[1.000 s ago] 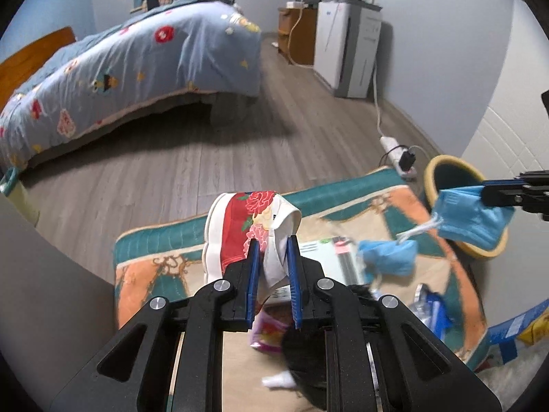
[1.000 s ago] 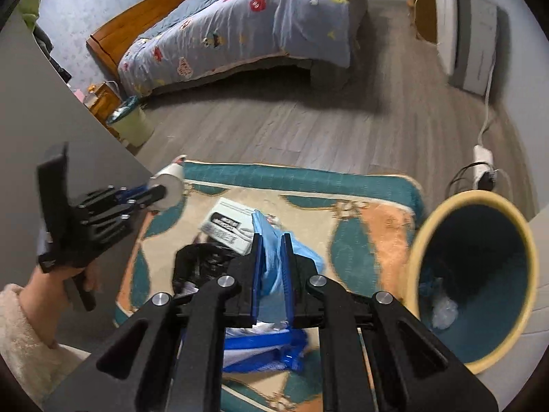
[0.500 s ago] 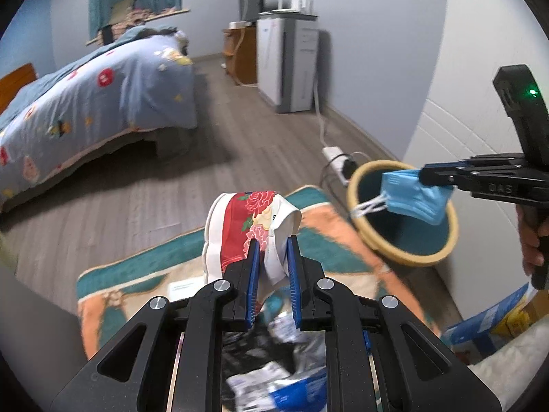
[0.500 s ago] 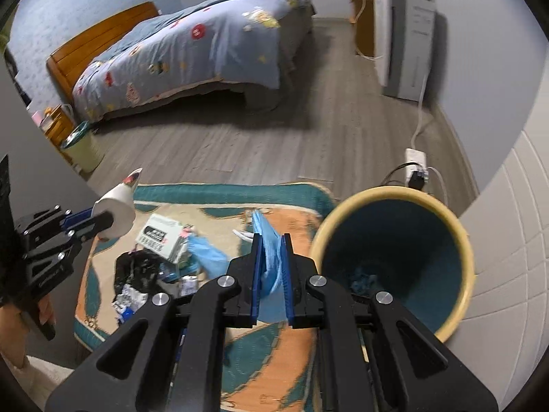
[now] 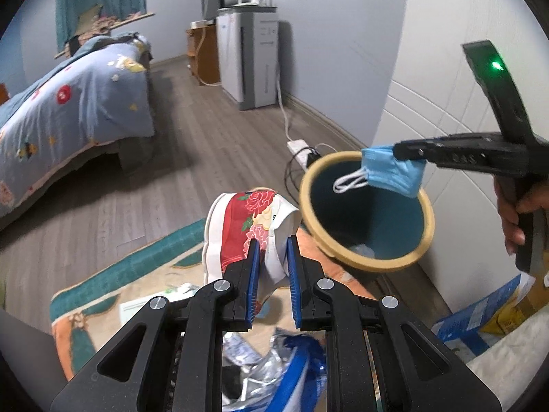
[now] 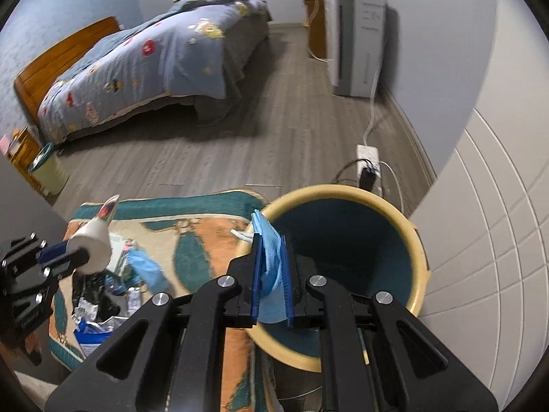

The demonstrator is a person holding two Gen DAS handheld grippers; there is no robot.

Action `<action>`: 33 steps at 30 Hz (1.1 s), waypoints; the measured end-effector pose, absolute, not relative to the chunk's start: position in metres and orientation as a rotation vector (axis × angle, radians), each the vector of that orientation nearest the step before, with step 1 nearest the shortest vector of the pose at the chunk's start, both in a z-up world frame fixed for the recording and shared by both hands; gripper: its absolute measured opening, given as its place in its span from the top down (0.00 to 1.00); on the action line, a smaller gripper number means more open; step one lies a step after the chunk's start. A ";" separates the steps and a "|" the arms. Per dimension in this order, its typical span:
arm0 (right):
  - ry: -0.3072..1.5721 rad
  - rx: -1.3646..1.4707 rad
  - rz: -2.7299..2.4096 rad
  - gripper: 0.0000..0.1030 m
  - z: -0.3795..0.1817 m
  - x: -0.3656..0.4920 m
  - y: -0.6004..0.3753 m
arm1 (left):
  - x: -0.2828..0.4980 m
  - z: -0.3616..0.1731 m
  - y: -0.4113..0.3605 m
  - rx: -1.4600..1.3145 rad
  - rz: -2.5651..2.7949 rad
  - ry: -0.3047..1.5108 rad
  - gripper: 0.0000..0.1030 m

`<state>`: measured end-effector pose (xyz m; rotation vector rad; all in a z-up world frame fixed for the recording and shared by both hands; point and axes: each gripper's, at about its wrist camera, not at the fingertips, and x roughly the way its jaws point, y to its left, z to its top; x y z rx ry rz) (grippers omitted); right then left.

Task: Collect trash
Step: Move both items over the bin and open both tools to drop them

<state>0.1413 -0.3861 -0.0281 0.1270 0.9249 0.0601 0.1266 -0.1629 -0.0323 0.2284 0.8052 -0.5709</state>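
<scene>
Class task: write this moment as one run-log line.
left gripper: shut on paper cup | right gripper: shut on face mask, over bin | release: pending

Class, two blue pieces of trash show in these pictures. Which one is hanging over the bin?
The blue face mask, clamped in the right gripper above the bin. The other, a crumpled blue glove, lies on the rug, held by nothing.

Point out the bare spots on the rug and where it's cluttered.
Bare: the rug's orange and teal middle, between the blue glove and the bin, and its far teal border next to the wood floor. Crowded: the near left corner, heaped with wrappers.
</scene>
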 end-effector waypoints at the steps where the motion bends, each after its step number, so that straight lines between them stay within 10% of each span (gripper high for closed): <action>1: 0.929 0.152 0.045 0.90 -0.032 0.141 -0.395 | 0.125 -0.034 -0.169 0.234 -0.583 0.809 0.83; 33: 1.040 0.446 -0.171 0.90 -0.106 0.136 -0.495 | 0.131 -0.109 -0.336 0.363 -0.712 0.909 0.83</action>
